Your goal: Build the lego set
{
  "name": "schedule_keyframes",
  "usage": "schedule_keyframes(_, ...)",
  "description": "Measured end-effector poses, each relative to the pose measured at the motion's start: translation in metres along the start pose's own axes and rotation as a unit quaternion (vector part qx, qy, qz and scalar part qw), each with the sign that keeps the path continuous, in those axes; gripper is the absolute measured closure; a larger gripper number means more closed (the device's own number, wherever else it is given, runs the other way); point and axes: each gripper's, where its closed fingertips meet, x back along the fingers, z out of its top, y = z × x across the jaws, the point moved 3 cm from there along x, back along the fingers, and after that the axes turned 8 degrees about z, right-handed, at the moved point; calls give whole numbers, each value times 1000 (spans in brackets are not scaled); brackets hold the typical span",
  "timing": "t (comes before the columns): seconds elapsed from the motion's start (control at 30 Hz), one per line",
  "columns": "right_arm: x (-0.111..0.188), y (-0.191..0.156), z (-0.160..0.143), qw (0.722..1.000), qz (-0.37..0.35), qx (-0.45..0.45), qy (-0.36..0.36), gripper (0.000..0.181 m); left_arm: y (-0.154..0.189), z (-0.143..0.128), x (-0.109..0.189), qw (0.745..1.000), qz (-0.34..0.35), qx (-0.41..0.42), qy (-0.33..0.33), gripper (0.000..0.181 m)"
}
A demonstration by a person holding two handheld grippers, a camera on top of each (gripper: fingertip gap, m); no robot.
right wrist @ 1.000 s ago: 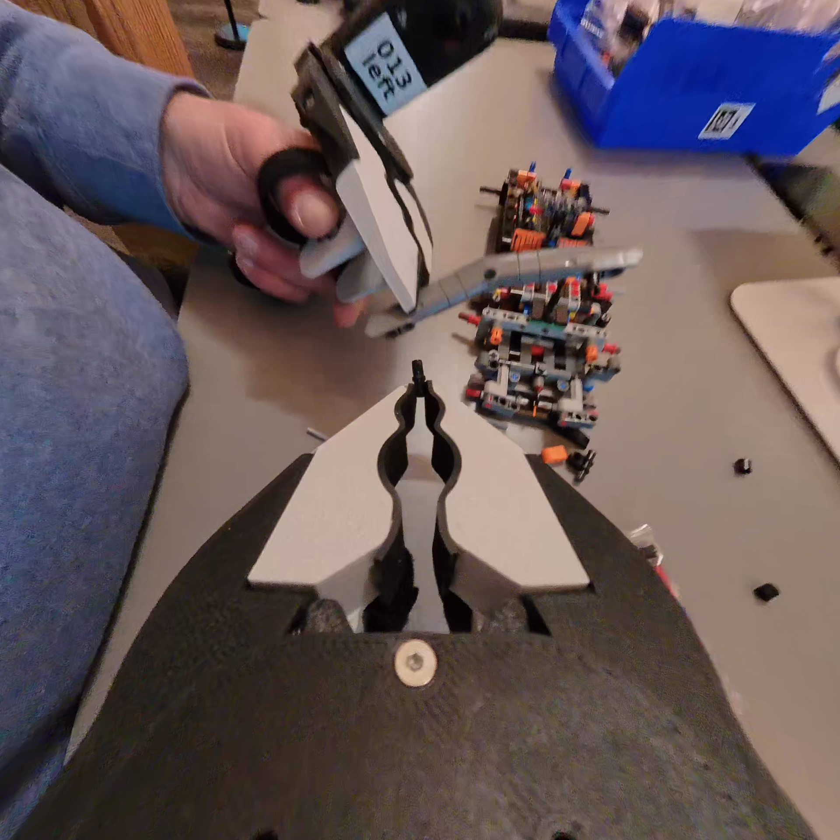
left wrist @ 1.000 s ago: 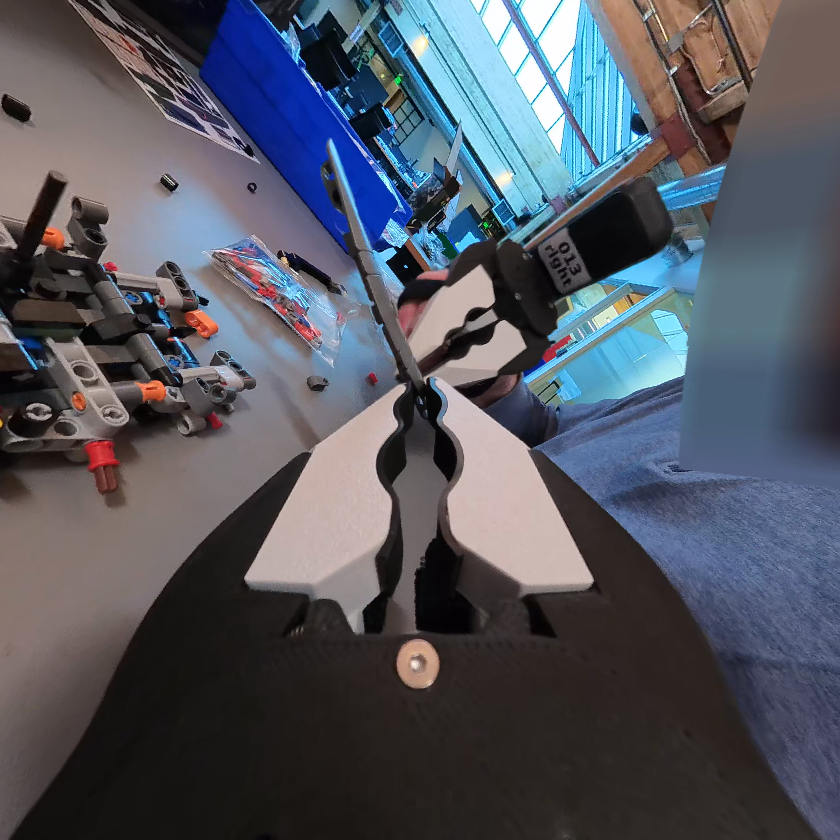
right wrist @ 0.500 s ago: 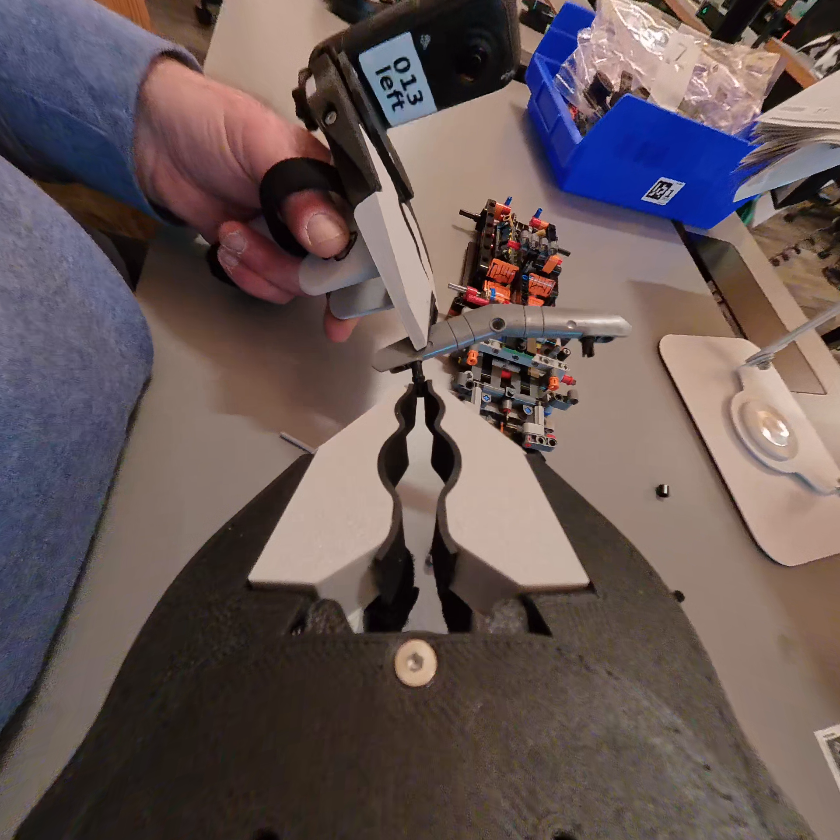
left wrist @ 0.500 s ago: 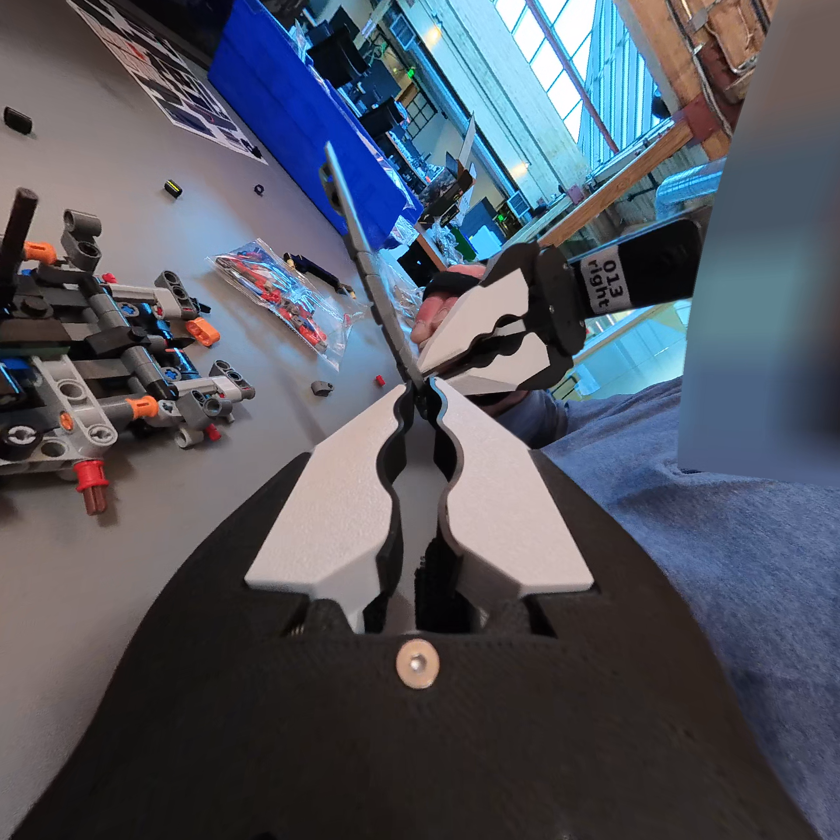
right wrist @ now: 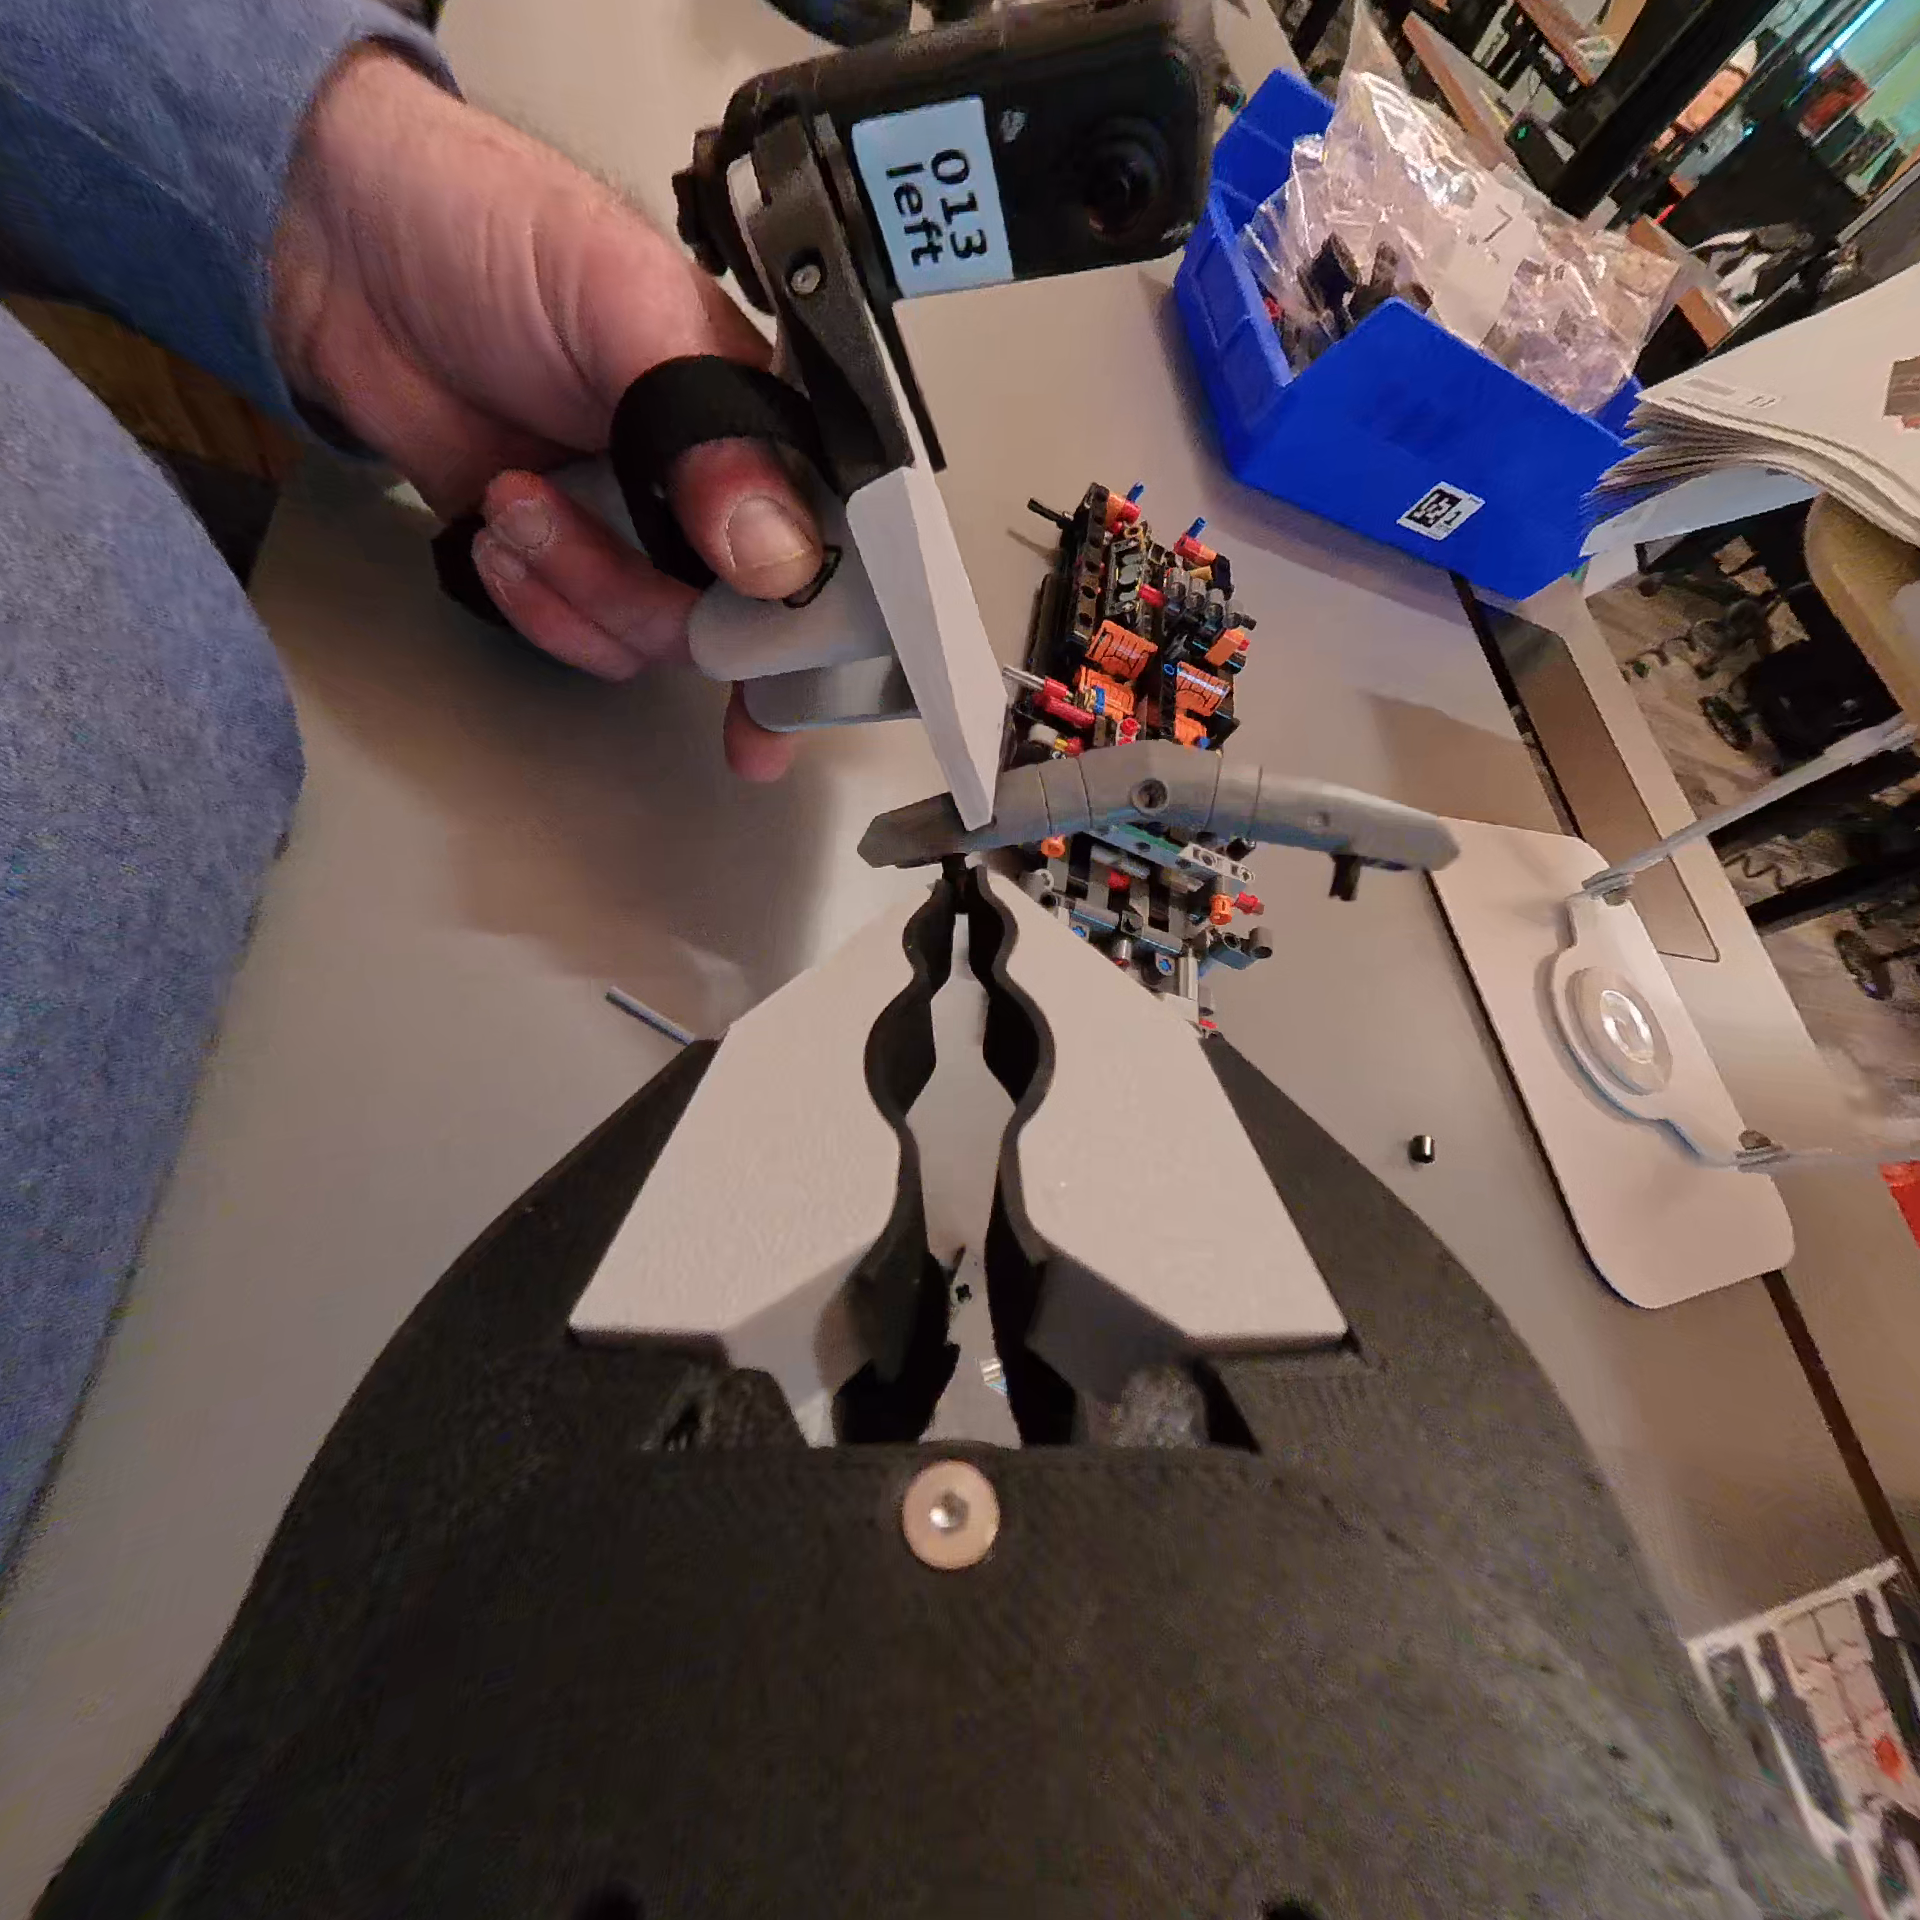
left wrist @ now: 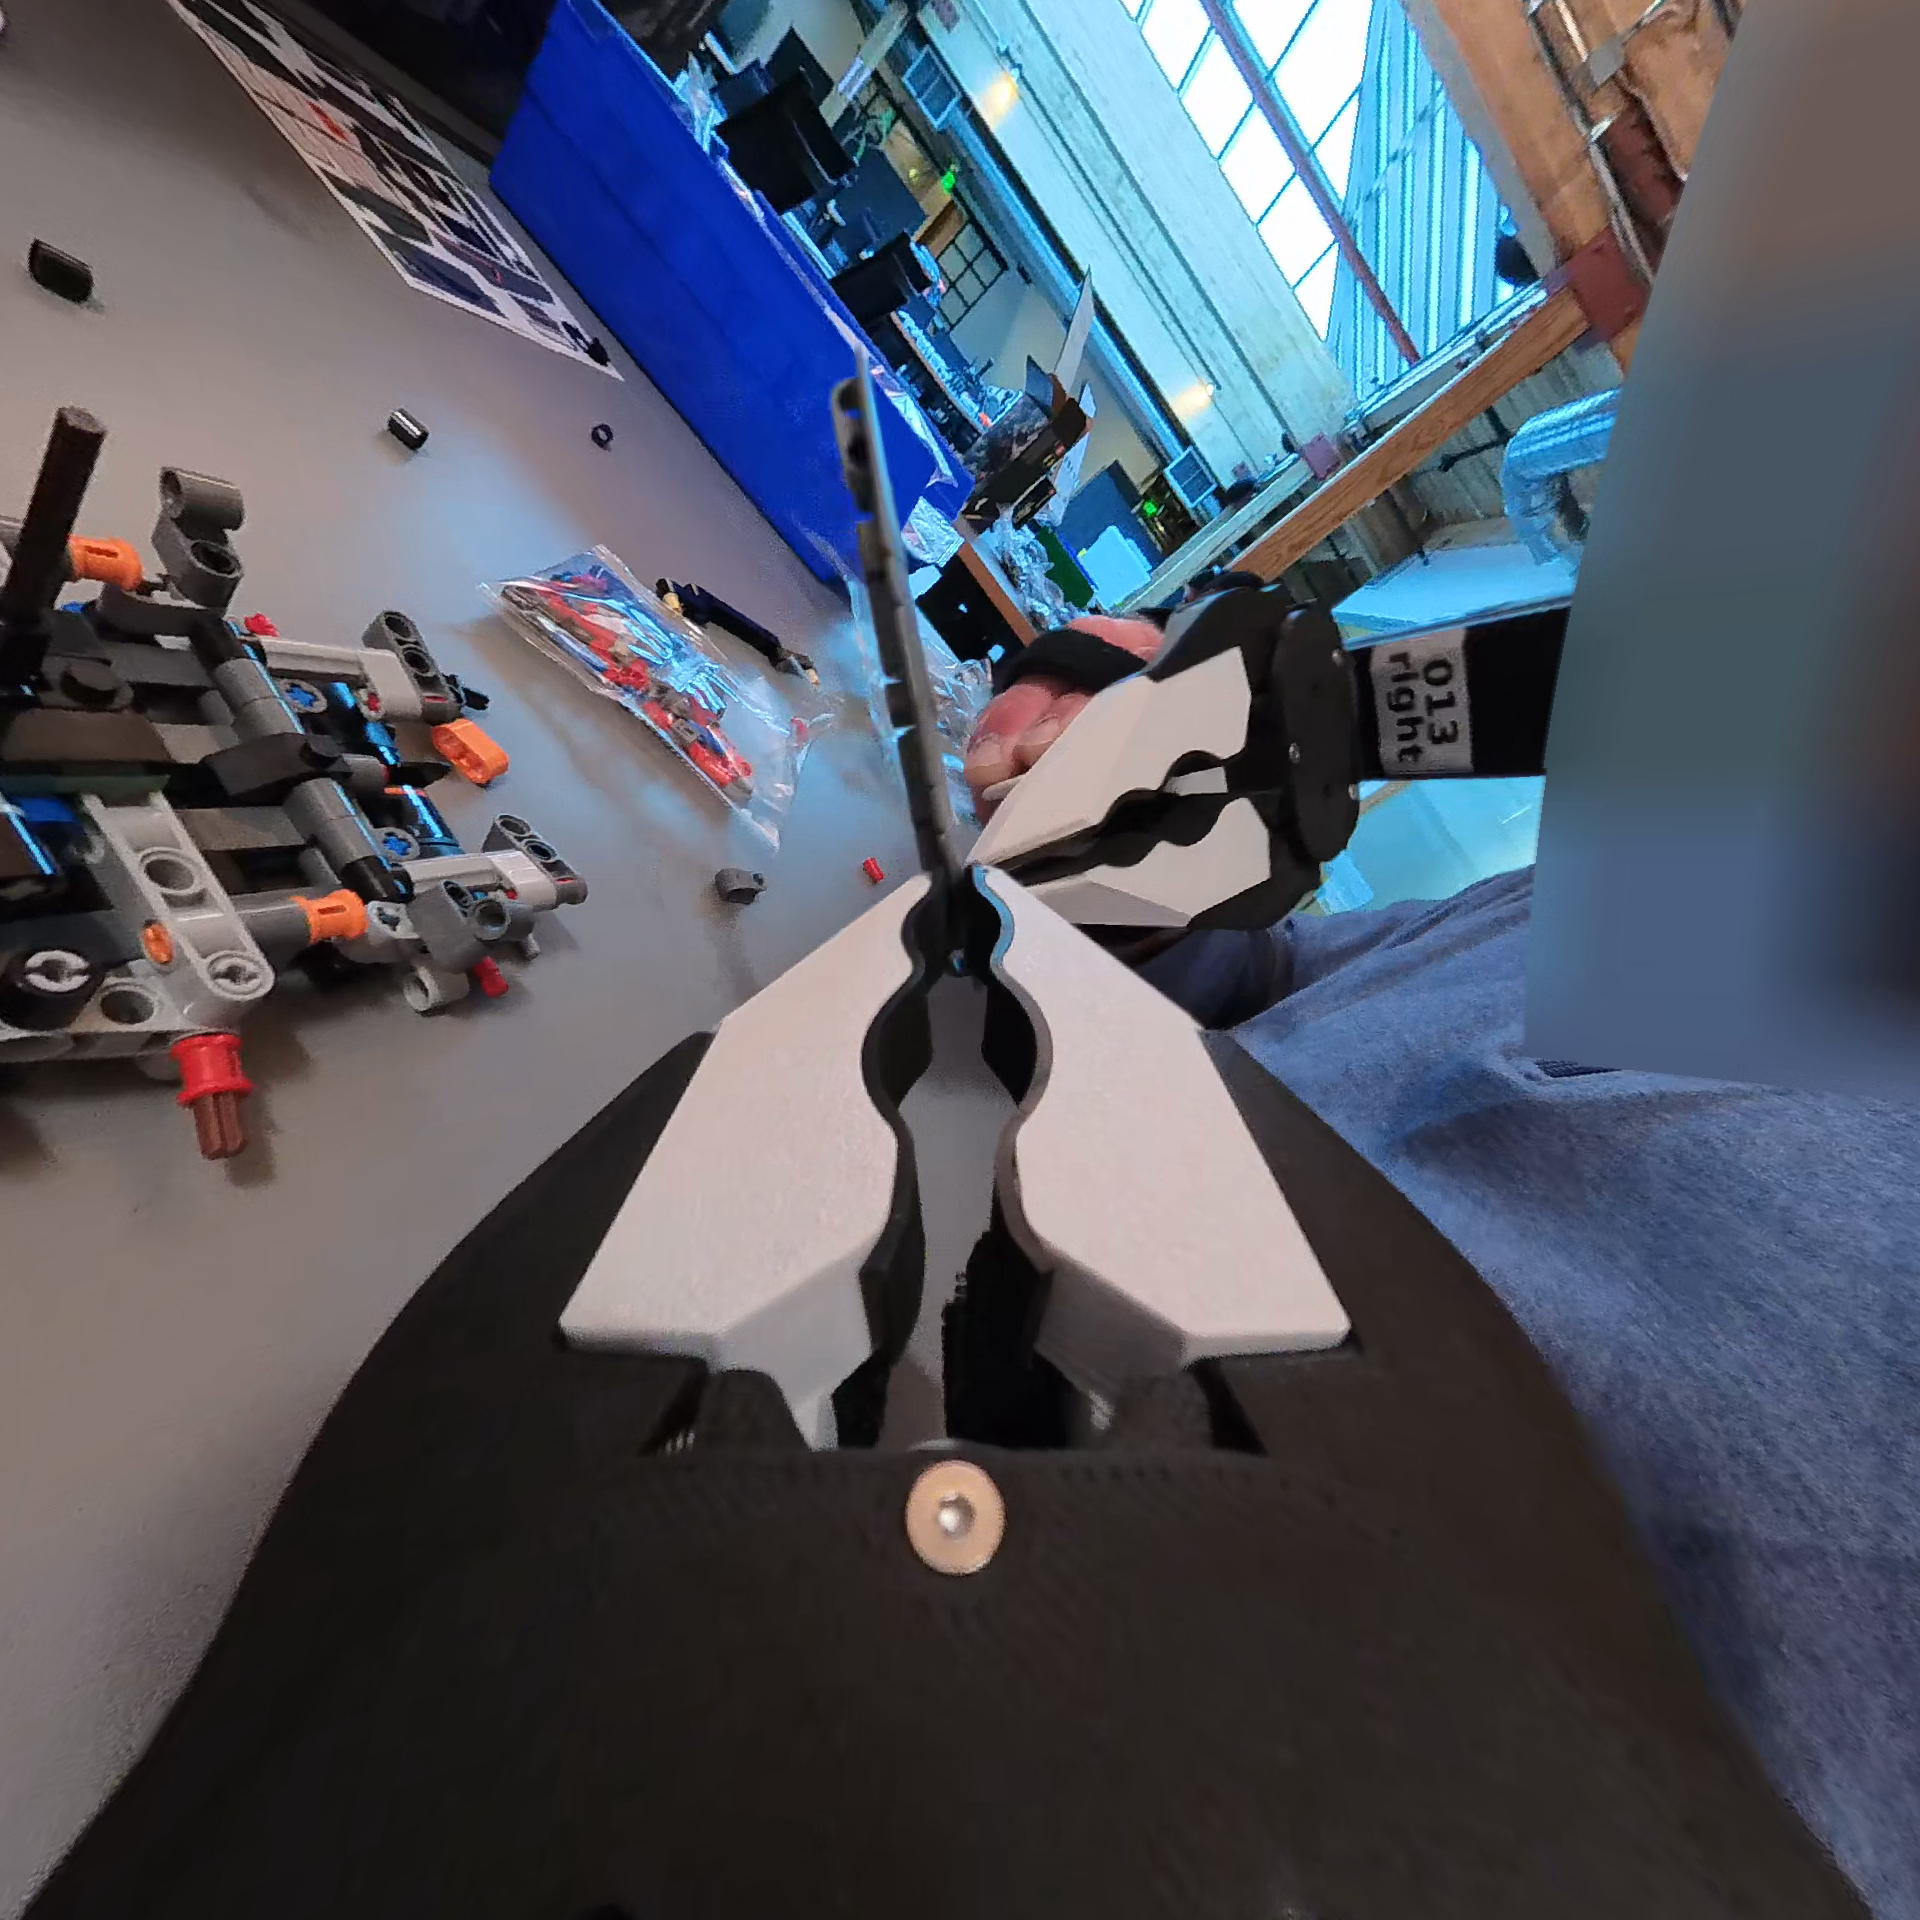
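Right wrist view: grey lego piece lengthwise left-right, left gripper end.

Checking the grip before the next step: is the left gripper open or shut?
Shut. The left gripper has its fingertips pinched onto one end of the long grey panel piece, held clear above the table.

A long grey lego piece is clamped at its lower end between the closed fingertips of the left gripper and is held up above the grey table. The right gripper is seen with its tips just beside that clamped end. A partly built lego assembly and a clear bag of parts are seen on the table to the left.
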Motion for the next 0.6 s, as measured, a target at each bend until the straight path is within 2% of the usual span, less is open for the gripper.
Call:
schedule_keyframes(0.37, 24, 12, 15, 986, 40, -102, 127, 181, 25, 17, -1, 990, -113, 23, 82, 181)
schedule_keyframes(0.6, 33, 15, 19, 980, 36, -117, 156, 181, 32, 21, -4, 985, -133, 18, 109, 181)
